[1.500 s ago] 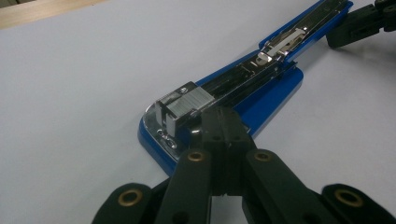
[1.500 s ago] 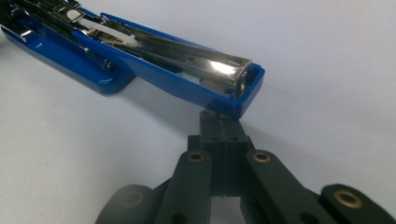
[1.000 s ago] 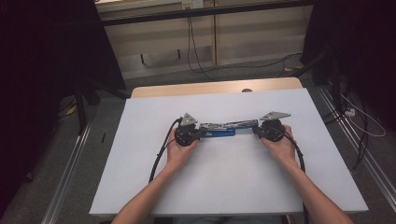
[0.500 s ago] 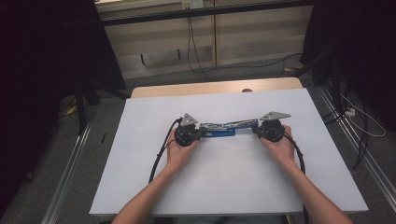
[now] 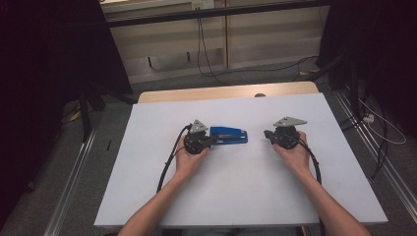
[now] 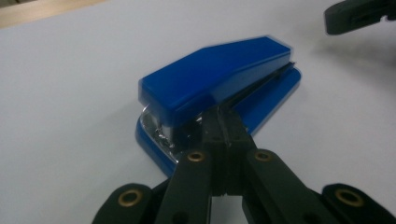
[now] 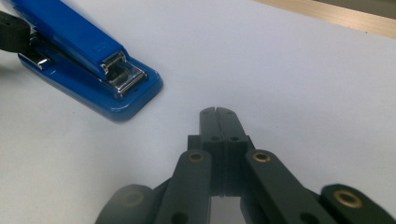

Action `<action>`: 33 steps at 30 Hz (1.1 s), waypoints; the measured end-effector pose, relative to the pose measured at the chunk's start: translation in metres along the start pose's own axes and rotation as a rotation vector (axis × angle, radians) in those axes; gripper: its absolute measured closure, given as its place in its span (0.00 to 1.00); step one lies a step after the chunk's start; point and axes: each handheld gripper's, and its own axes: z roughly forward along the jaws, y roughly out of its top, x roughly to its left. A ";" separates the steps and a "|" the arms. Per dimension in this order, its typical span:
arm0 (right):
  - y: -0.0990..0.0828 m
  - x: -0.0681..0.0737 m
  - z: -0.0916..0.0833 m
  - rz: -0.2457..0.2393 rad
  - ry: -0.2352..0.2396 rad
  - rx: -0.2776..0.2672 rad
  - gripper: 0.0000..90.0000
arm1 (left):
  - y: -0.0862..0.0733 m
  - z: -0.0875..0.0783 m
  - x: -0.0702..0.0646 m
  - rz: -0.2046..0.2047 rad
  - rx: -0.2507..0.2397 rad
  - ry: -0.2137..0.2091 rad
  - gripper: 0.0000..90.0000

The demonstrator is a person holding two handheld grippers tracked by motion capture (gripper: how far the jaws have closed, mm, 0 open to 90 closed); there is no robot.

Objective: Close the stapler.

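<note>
A blue stapler (image 5: 228, 135) lies flat on the white table top (image 5: 246, 196), lengthwise left to right. My left gripper (image 5: 212, 140) is shut, its closed tips (image 6: 223, 116) pressed against the stapler (image 6: 219, 79) near the hinge end, with nothing between the jaws. My right gripper (image 5: 266, 133) rests on the table to the right, pointing at the stapler's metal mouth end (image 7: 121, 74) across a strip of bare table. Its jaws (image 7: 217, 114) are shut and hold nothing. The left gripper's tip (image 7: 11, 32) sits at the stapler's far end in the right gripper view.
A wooden strip (image 5: 226, 92) runs along the table's far edge. Beyond it are cables on the floor (image 5: 206, 59) and a pale wall panel. Metal rails (image 5: 74, 187) flank both sides. Black cables (image 5: 169, 162) trail from each gripper toward the front.
Earlier the stapler seemed to reach right up to the right gripper's tip; now bare table separates them. Both hands sit about where they were.
</note>
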 end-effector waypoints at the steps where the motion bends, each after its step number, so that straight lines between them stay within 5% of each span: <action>1: 0.000 0.000 0.000 -0.001 0.001 -0.003 1.00 | 0.000 0.000 0.000 0.007 -0.002 0.006 1.00; 26: -0.002 0.001 -0.012 0.037 0.026 -0.088 1.00 | -0.002 -0.005 -0.009 0.024 0.014 -0.031 0.93; 33: -0.002 0.002 -0.014 0.052 0.047 -0.088 0.88 | -0.003 -0.013 -0.010 0.018 -0.006 -0.043 0.89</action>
